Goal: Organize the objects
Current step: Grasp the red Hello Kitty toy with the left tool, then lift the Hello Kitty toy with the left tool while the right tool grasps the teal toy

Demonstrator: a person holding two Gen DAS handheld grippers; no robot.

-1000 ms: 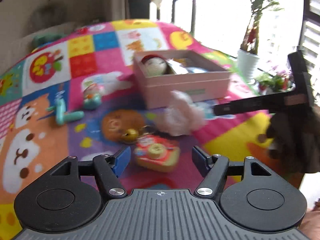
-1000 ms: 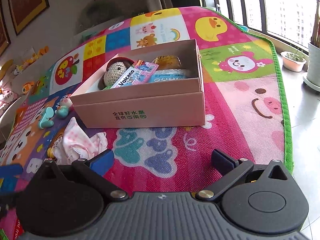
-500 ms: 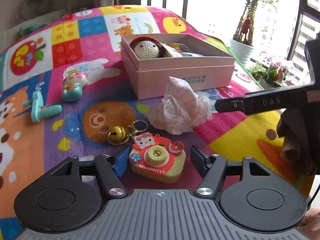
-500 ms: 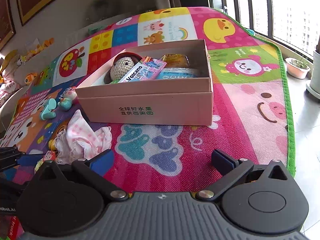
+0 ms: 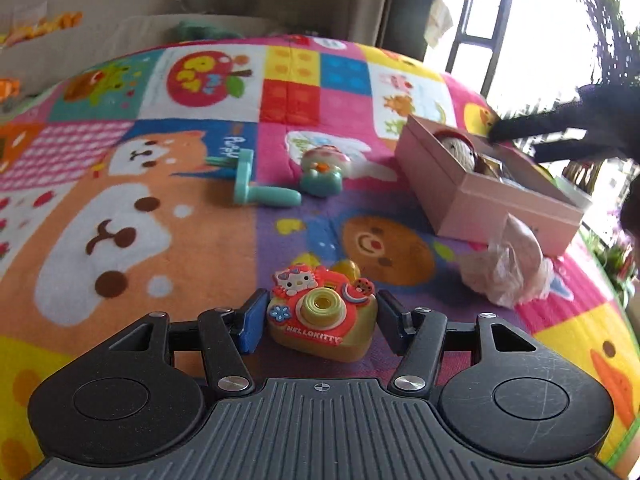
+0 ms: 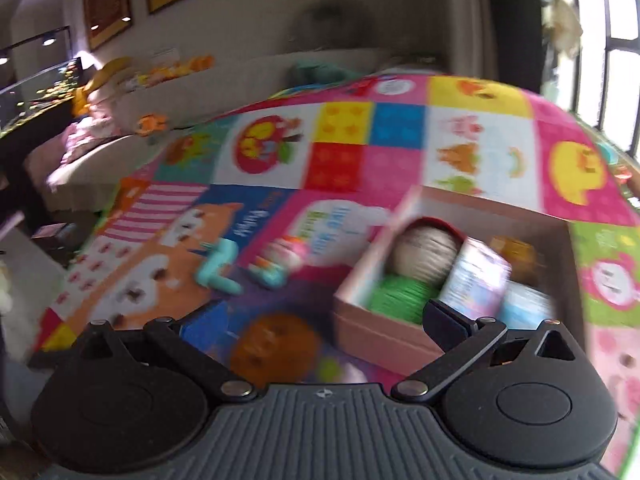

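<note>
Left wrist view: left gripper (image 5: pixel 318 320) sits low over the patchwork cartoon play mat (image 5: pixel 132 216), w/ the red-and-yellow Hello Kitty toy camera (image 5: pixel 322 314) between its blue-padded fingers (image 5: pixel 253 322). Jaws closed in a bit during the last sec, then held. Left pad looks touching the camera's side; right pad is just beside it, contact there can't be told. Camera sits on the mat, lens facing the wrist cam. A small gold bell (image 5: pixel 347 268) peeks out right behind it.

Further back on the mat: mint-green plastic crank-shaped toy (image 5: pixel 256 184), and next to it a small pastel mushroom-like figure on a teal base (image 5: pixel 323 170). Crumpled pale-pink cloth (image 5: pixel 510 268) lies against the near wall of the open pink cardboard box (image 5: pixel 472 196) at right. Box holds a crocheted doll w/ red cap (image 5: pixel 458 146) and other items, too blurred to name. Black fingers of the right gripper (image 5: pixel 532 142) reach in from the right, over the box.

Right wrist view (motion-blurred): right gripper (image 6: pixel 322 326) hangs above the box's near-left corner (image 6: pixel 376 332), fingers spread wide, nothing between them. Inside, the doll's pale head (image 6: pixel 424 250), green yarn body (image 6: pixel 400 294) and a pink-blue packet (image 6: pixel 478 284) lie side by side.
</note>
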